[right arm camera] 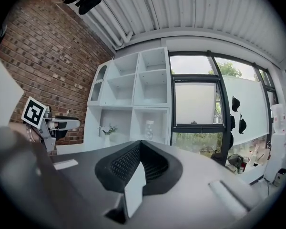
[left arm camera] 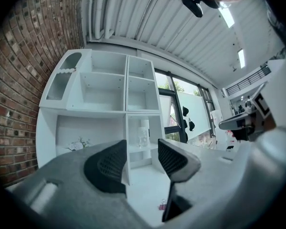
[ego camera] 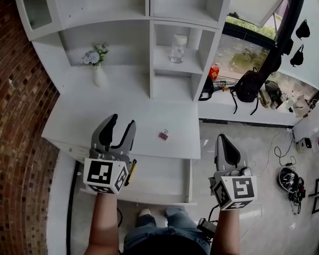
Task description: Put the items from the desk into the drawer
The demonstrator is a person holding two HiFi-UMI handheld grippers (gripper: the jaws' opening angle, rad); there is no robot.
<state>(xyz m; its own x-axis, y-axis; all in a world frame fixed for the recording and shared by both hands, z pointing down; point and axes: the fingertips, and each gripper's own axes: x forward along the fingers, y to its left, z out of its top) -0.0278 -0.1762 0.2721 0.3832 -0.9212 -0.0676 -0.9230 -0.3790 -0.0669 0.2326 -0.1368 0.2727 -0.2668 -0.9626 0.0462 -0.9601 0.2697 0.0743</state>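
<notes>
On the bench, the pink binder clip is lying at three o'clock of the left hand-held gripper, whose jaws are gaping halfway, empty. The right hand-held gripper is sitting closed. The pickup is looking next: pinch the clip, then carry it to the open drawer.

Clip lies on the worktop near its front right corner; drawer juts below the front edge; vase stands back left.

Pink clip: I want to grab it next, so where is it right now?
In the head view the pink clip lies on the white desk, toward its front right, just right of the open left gripper.
</notes>
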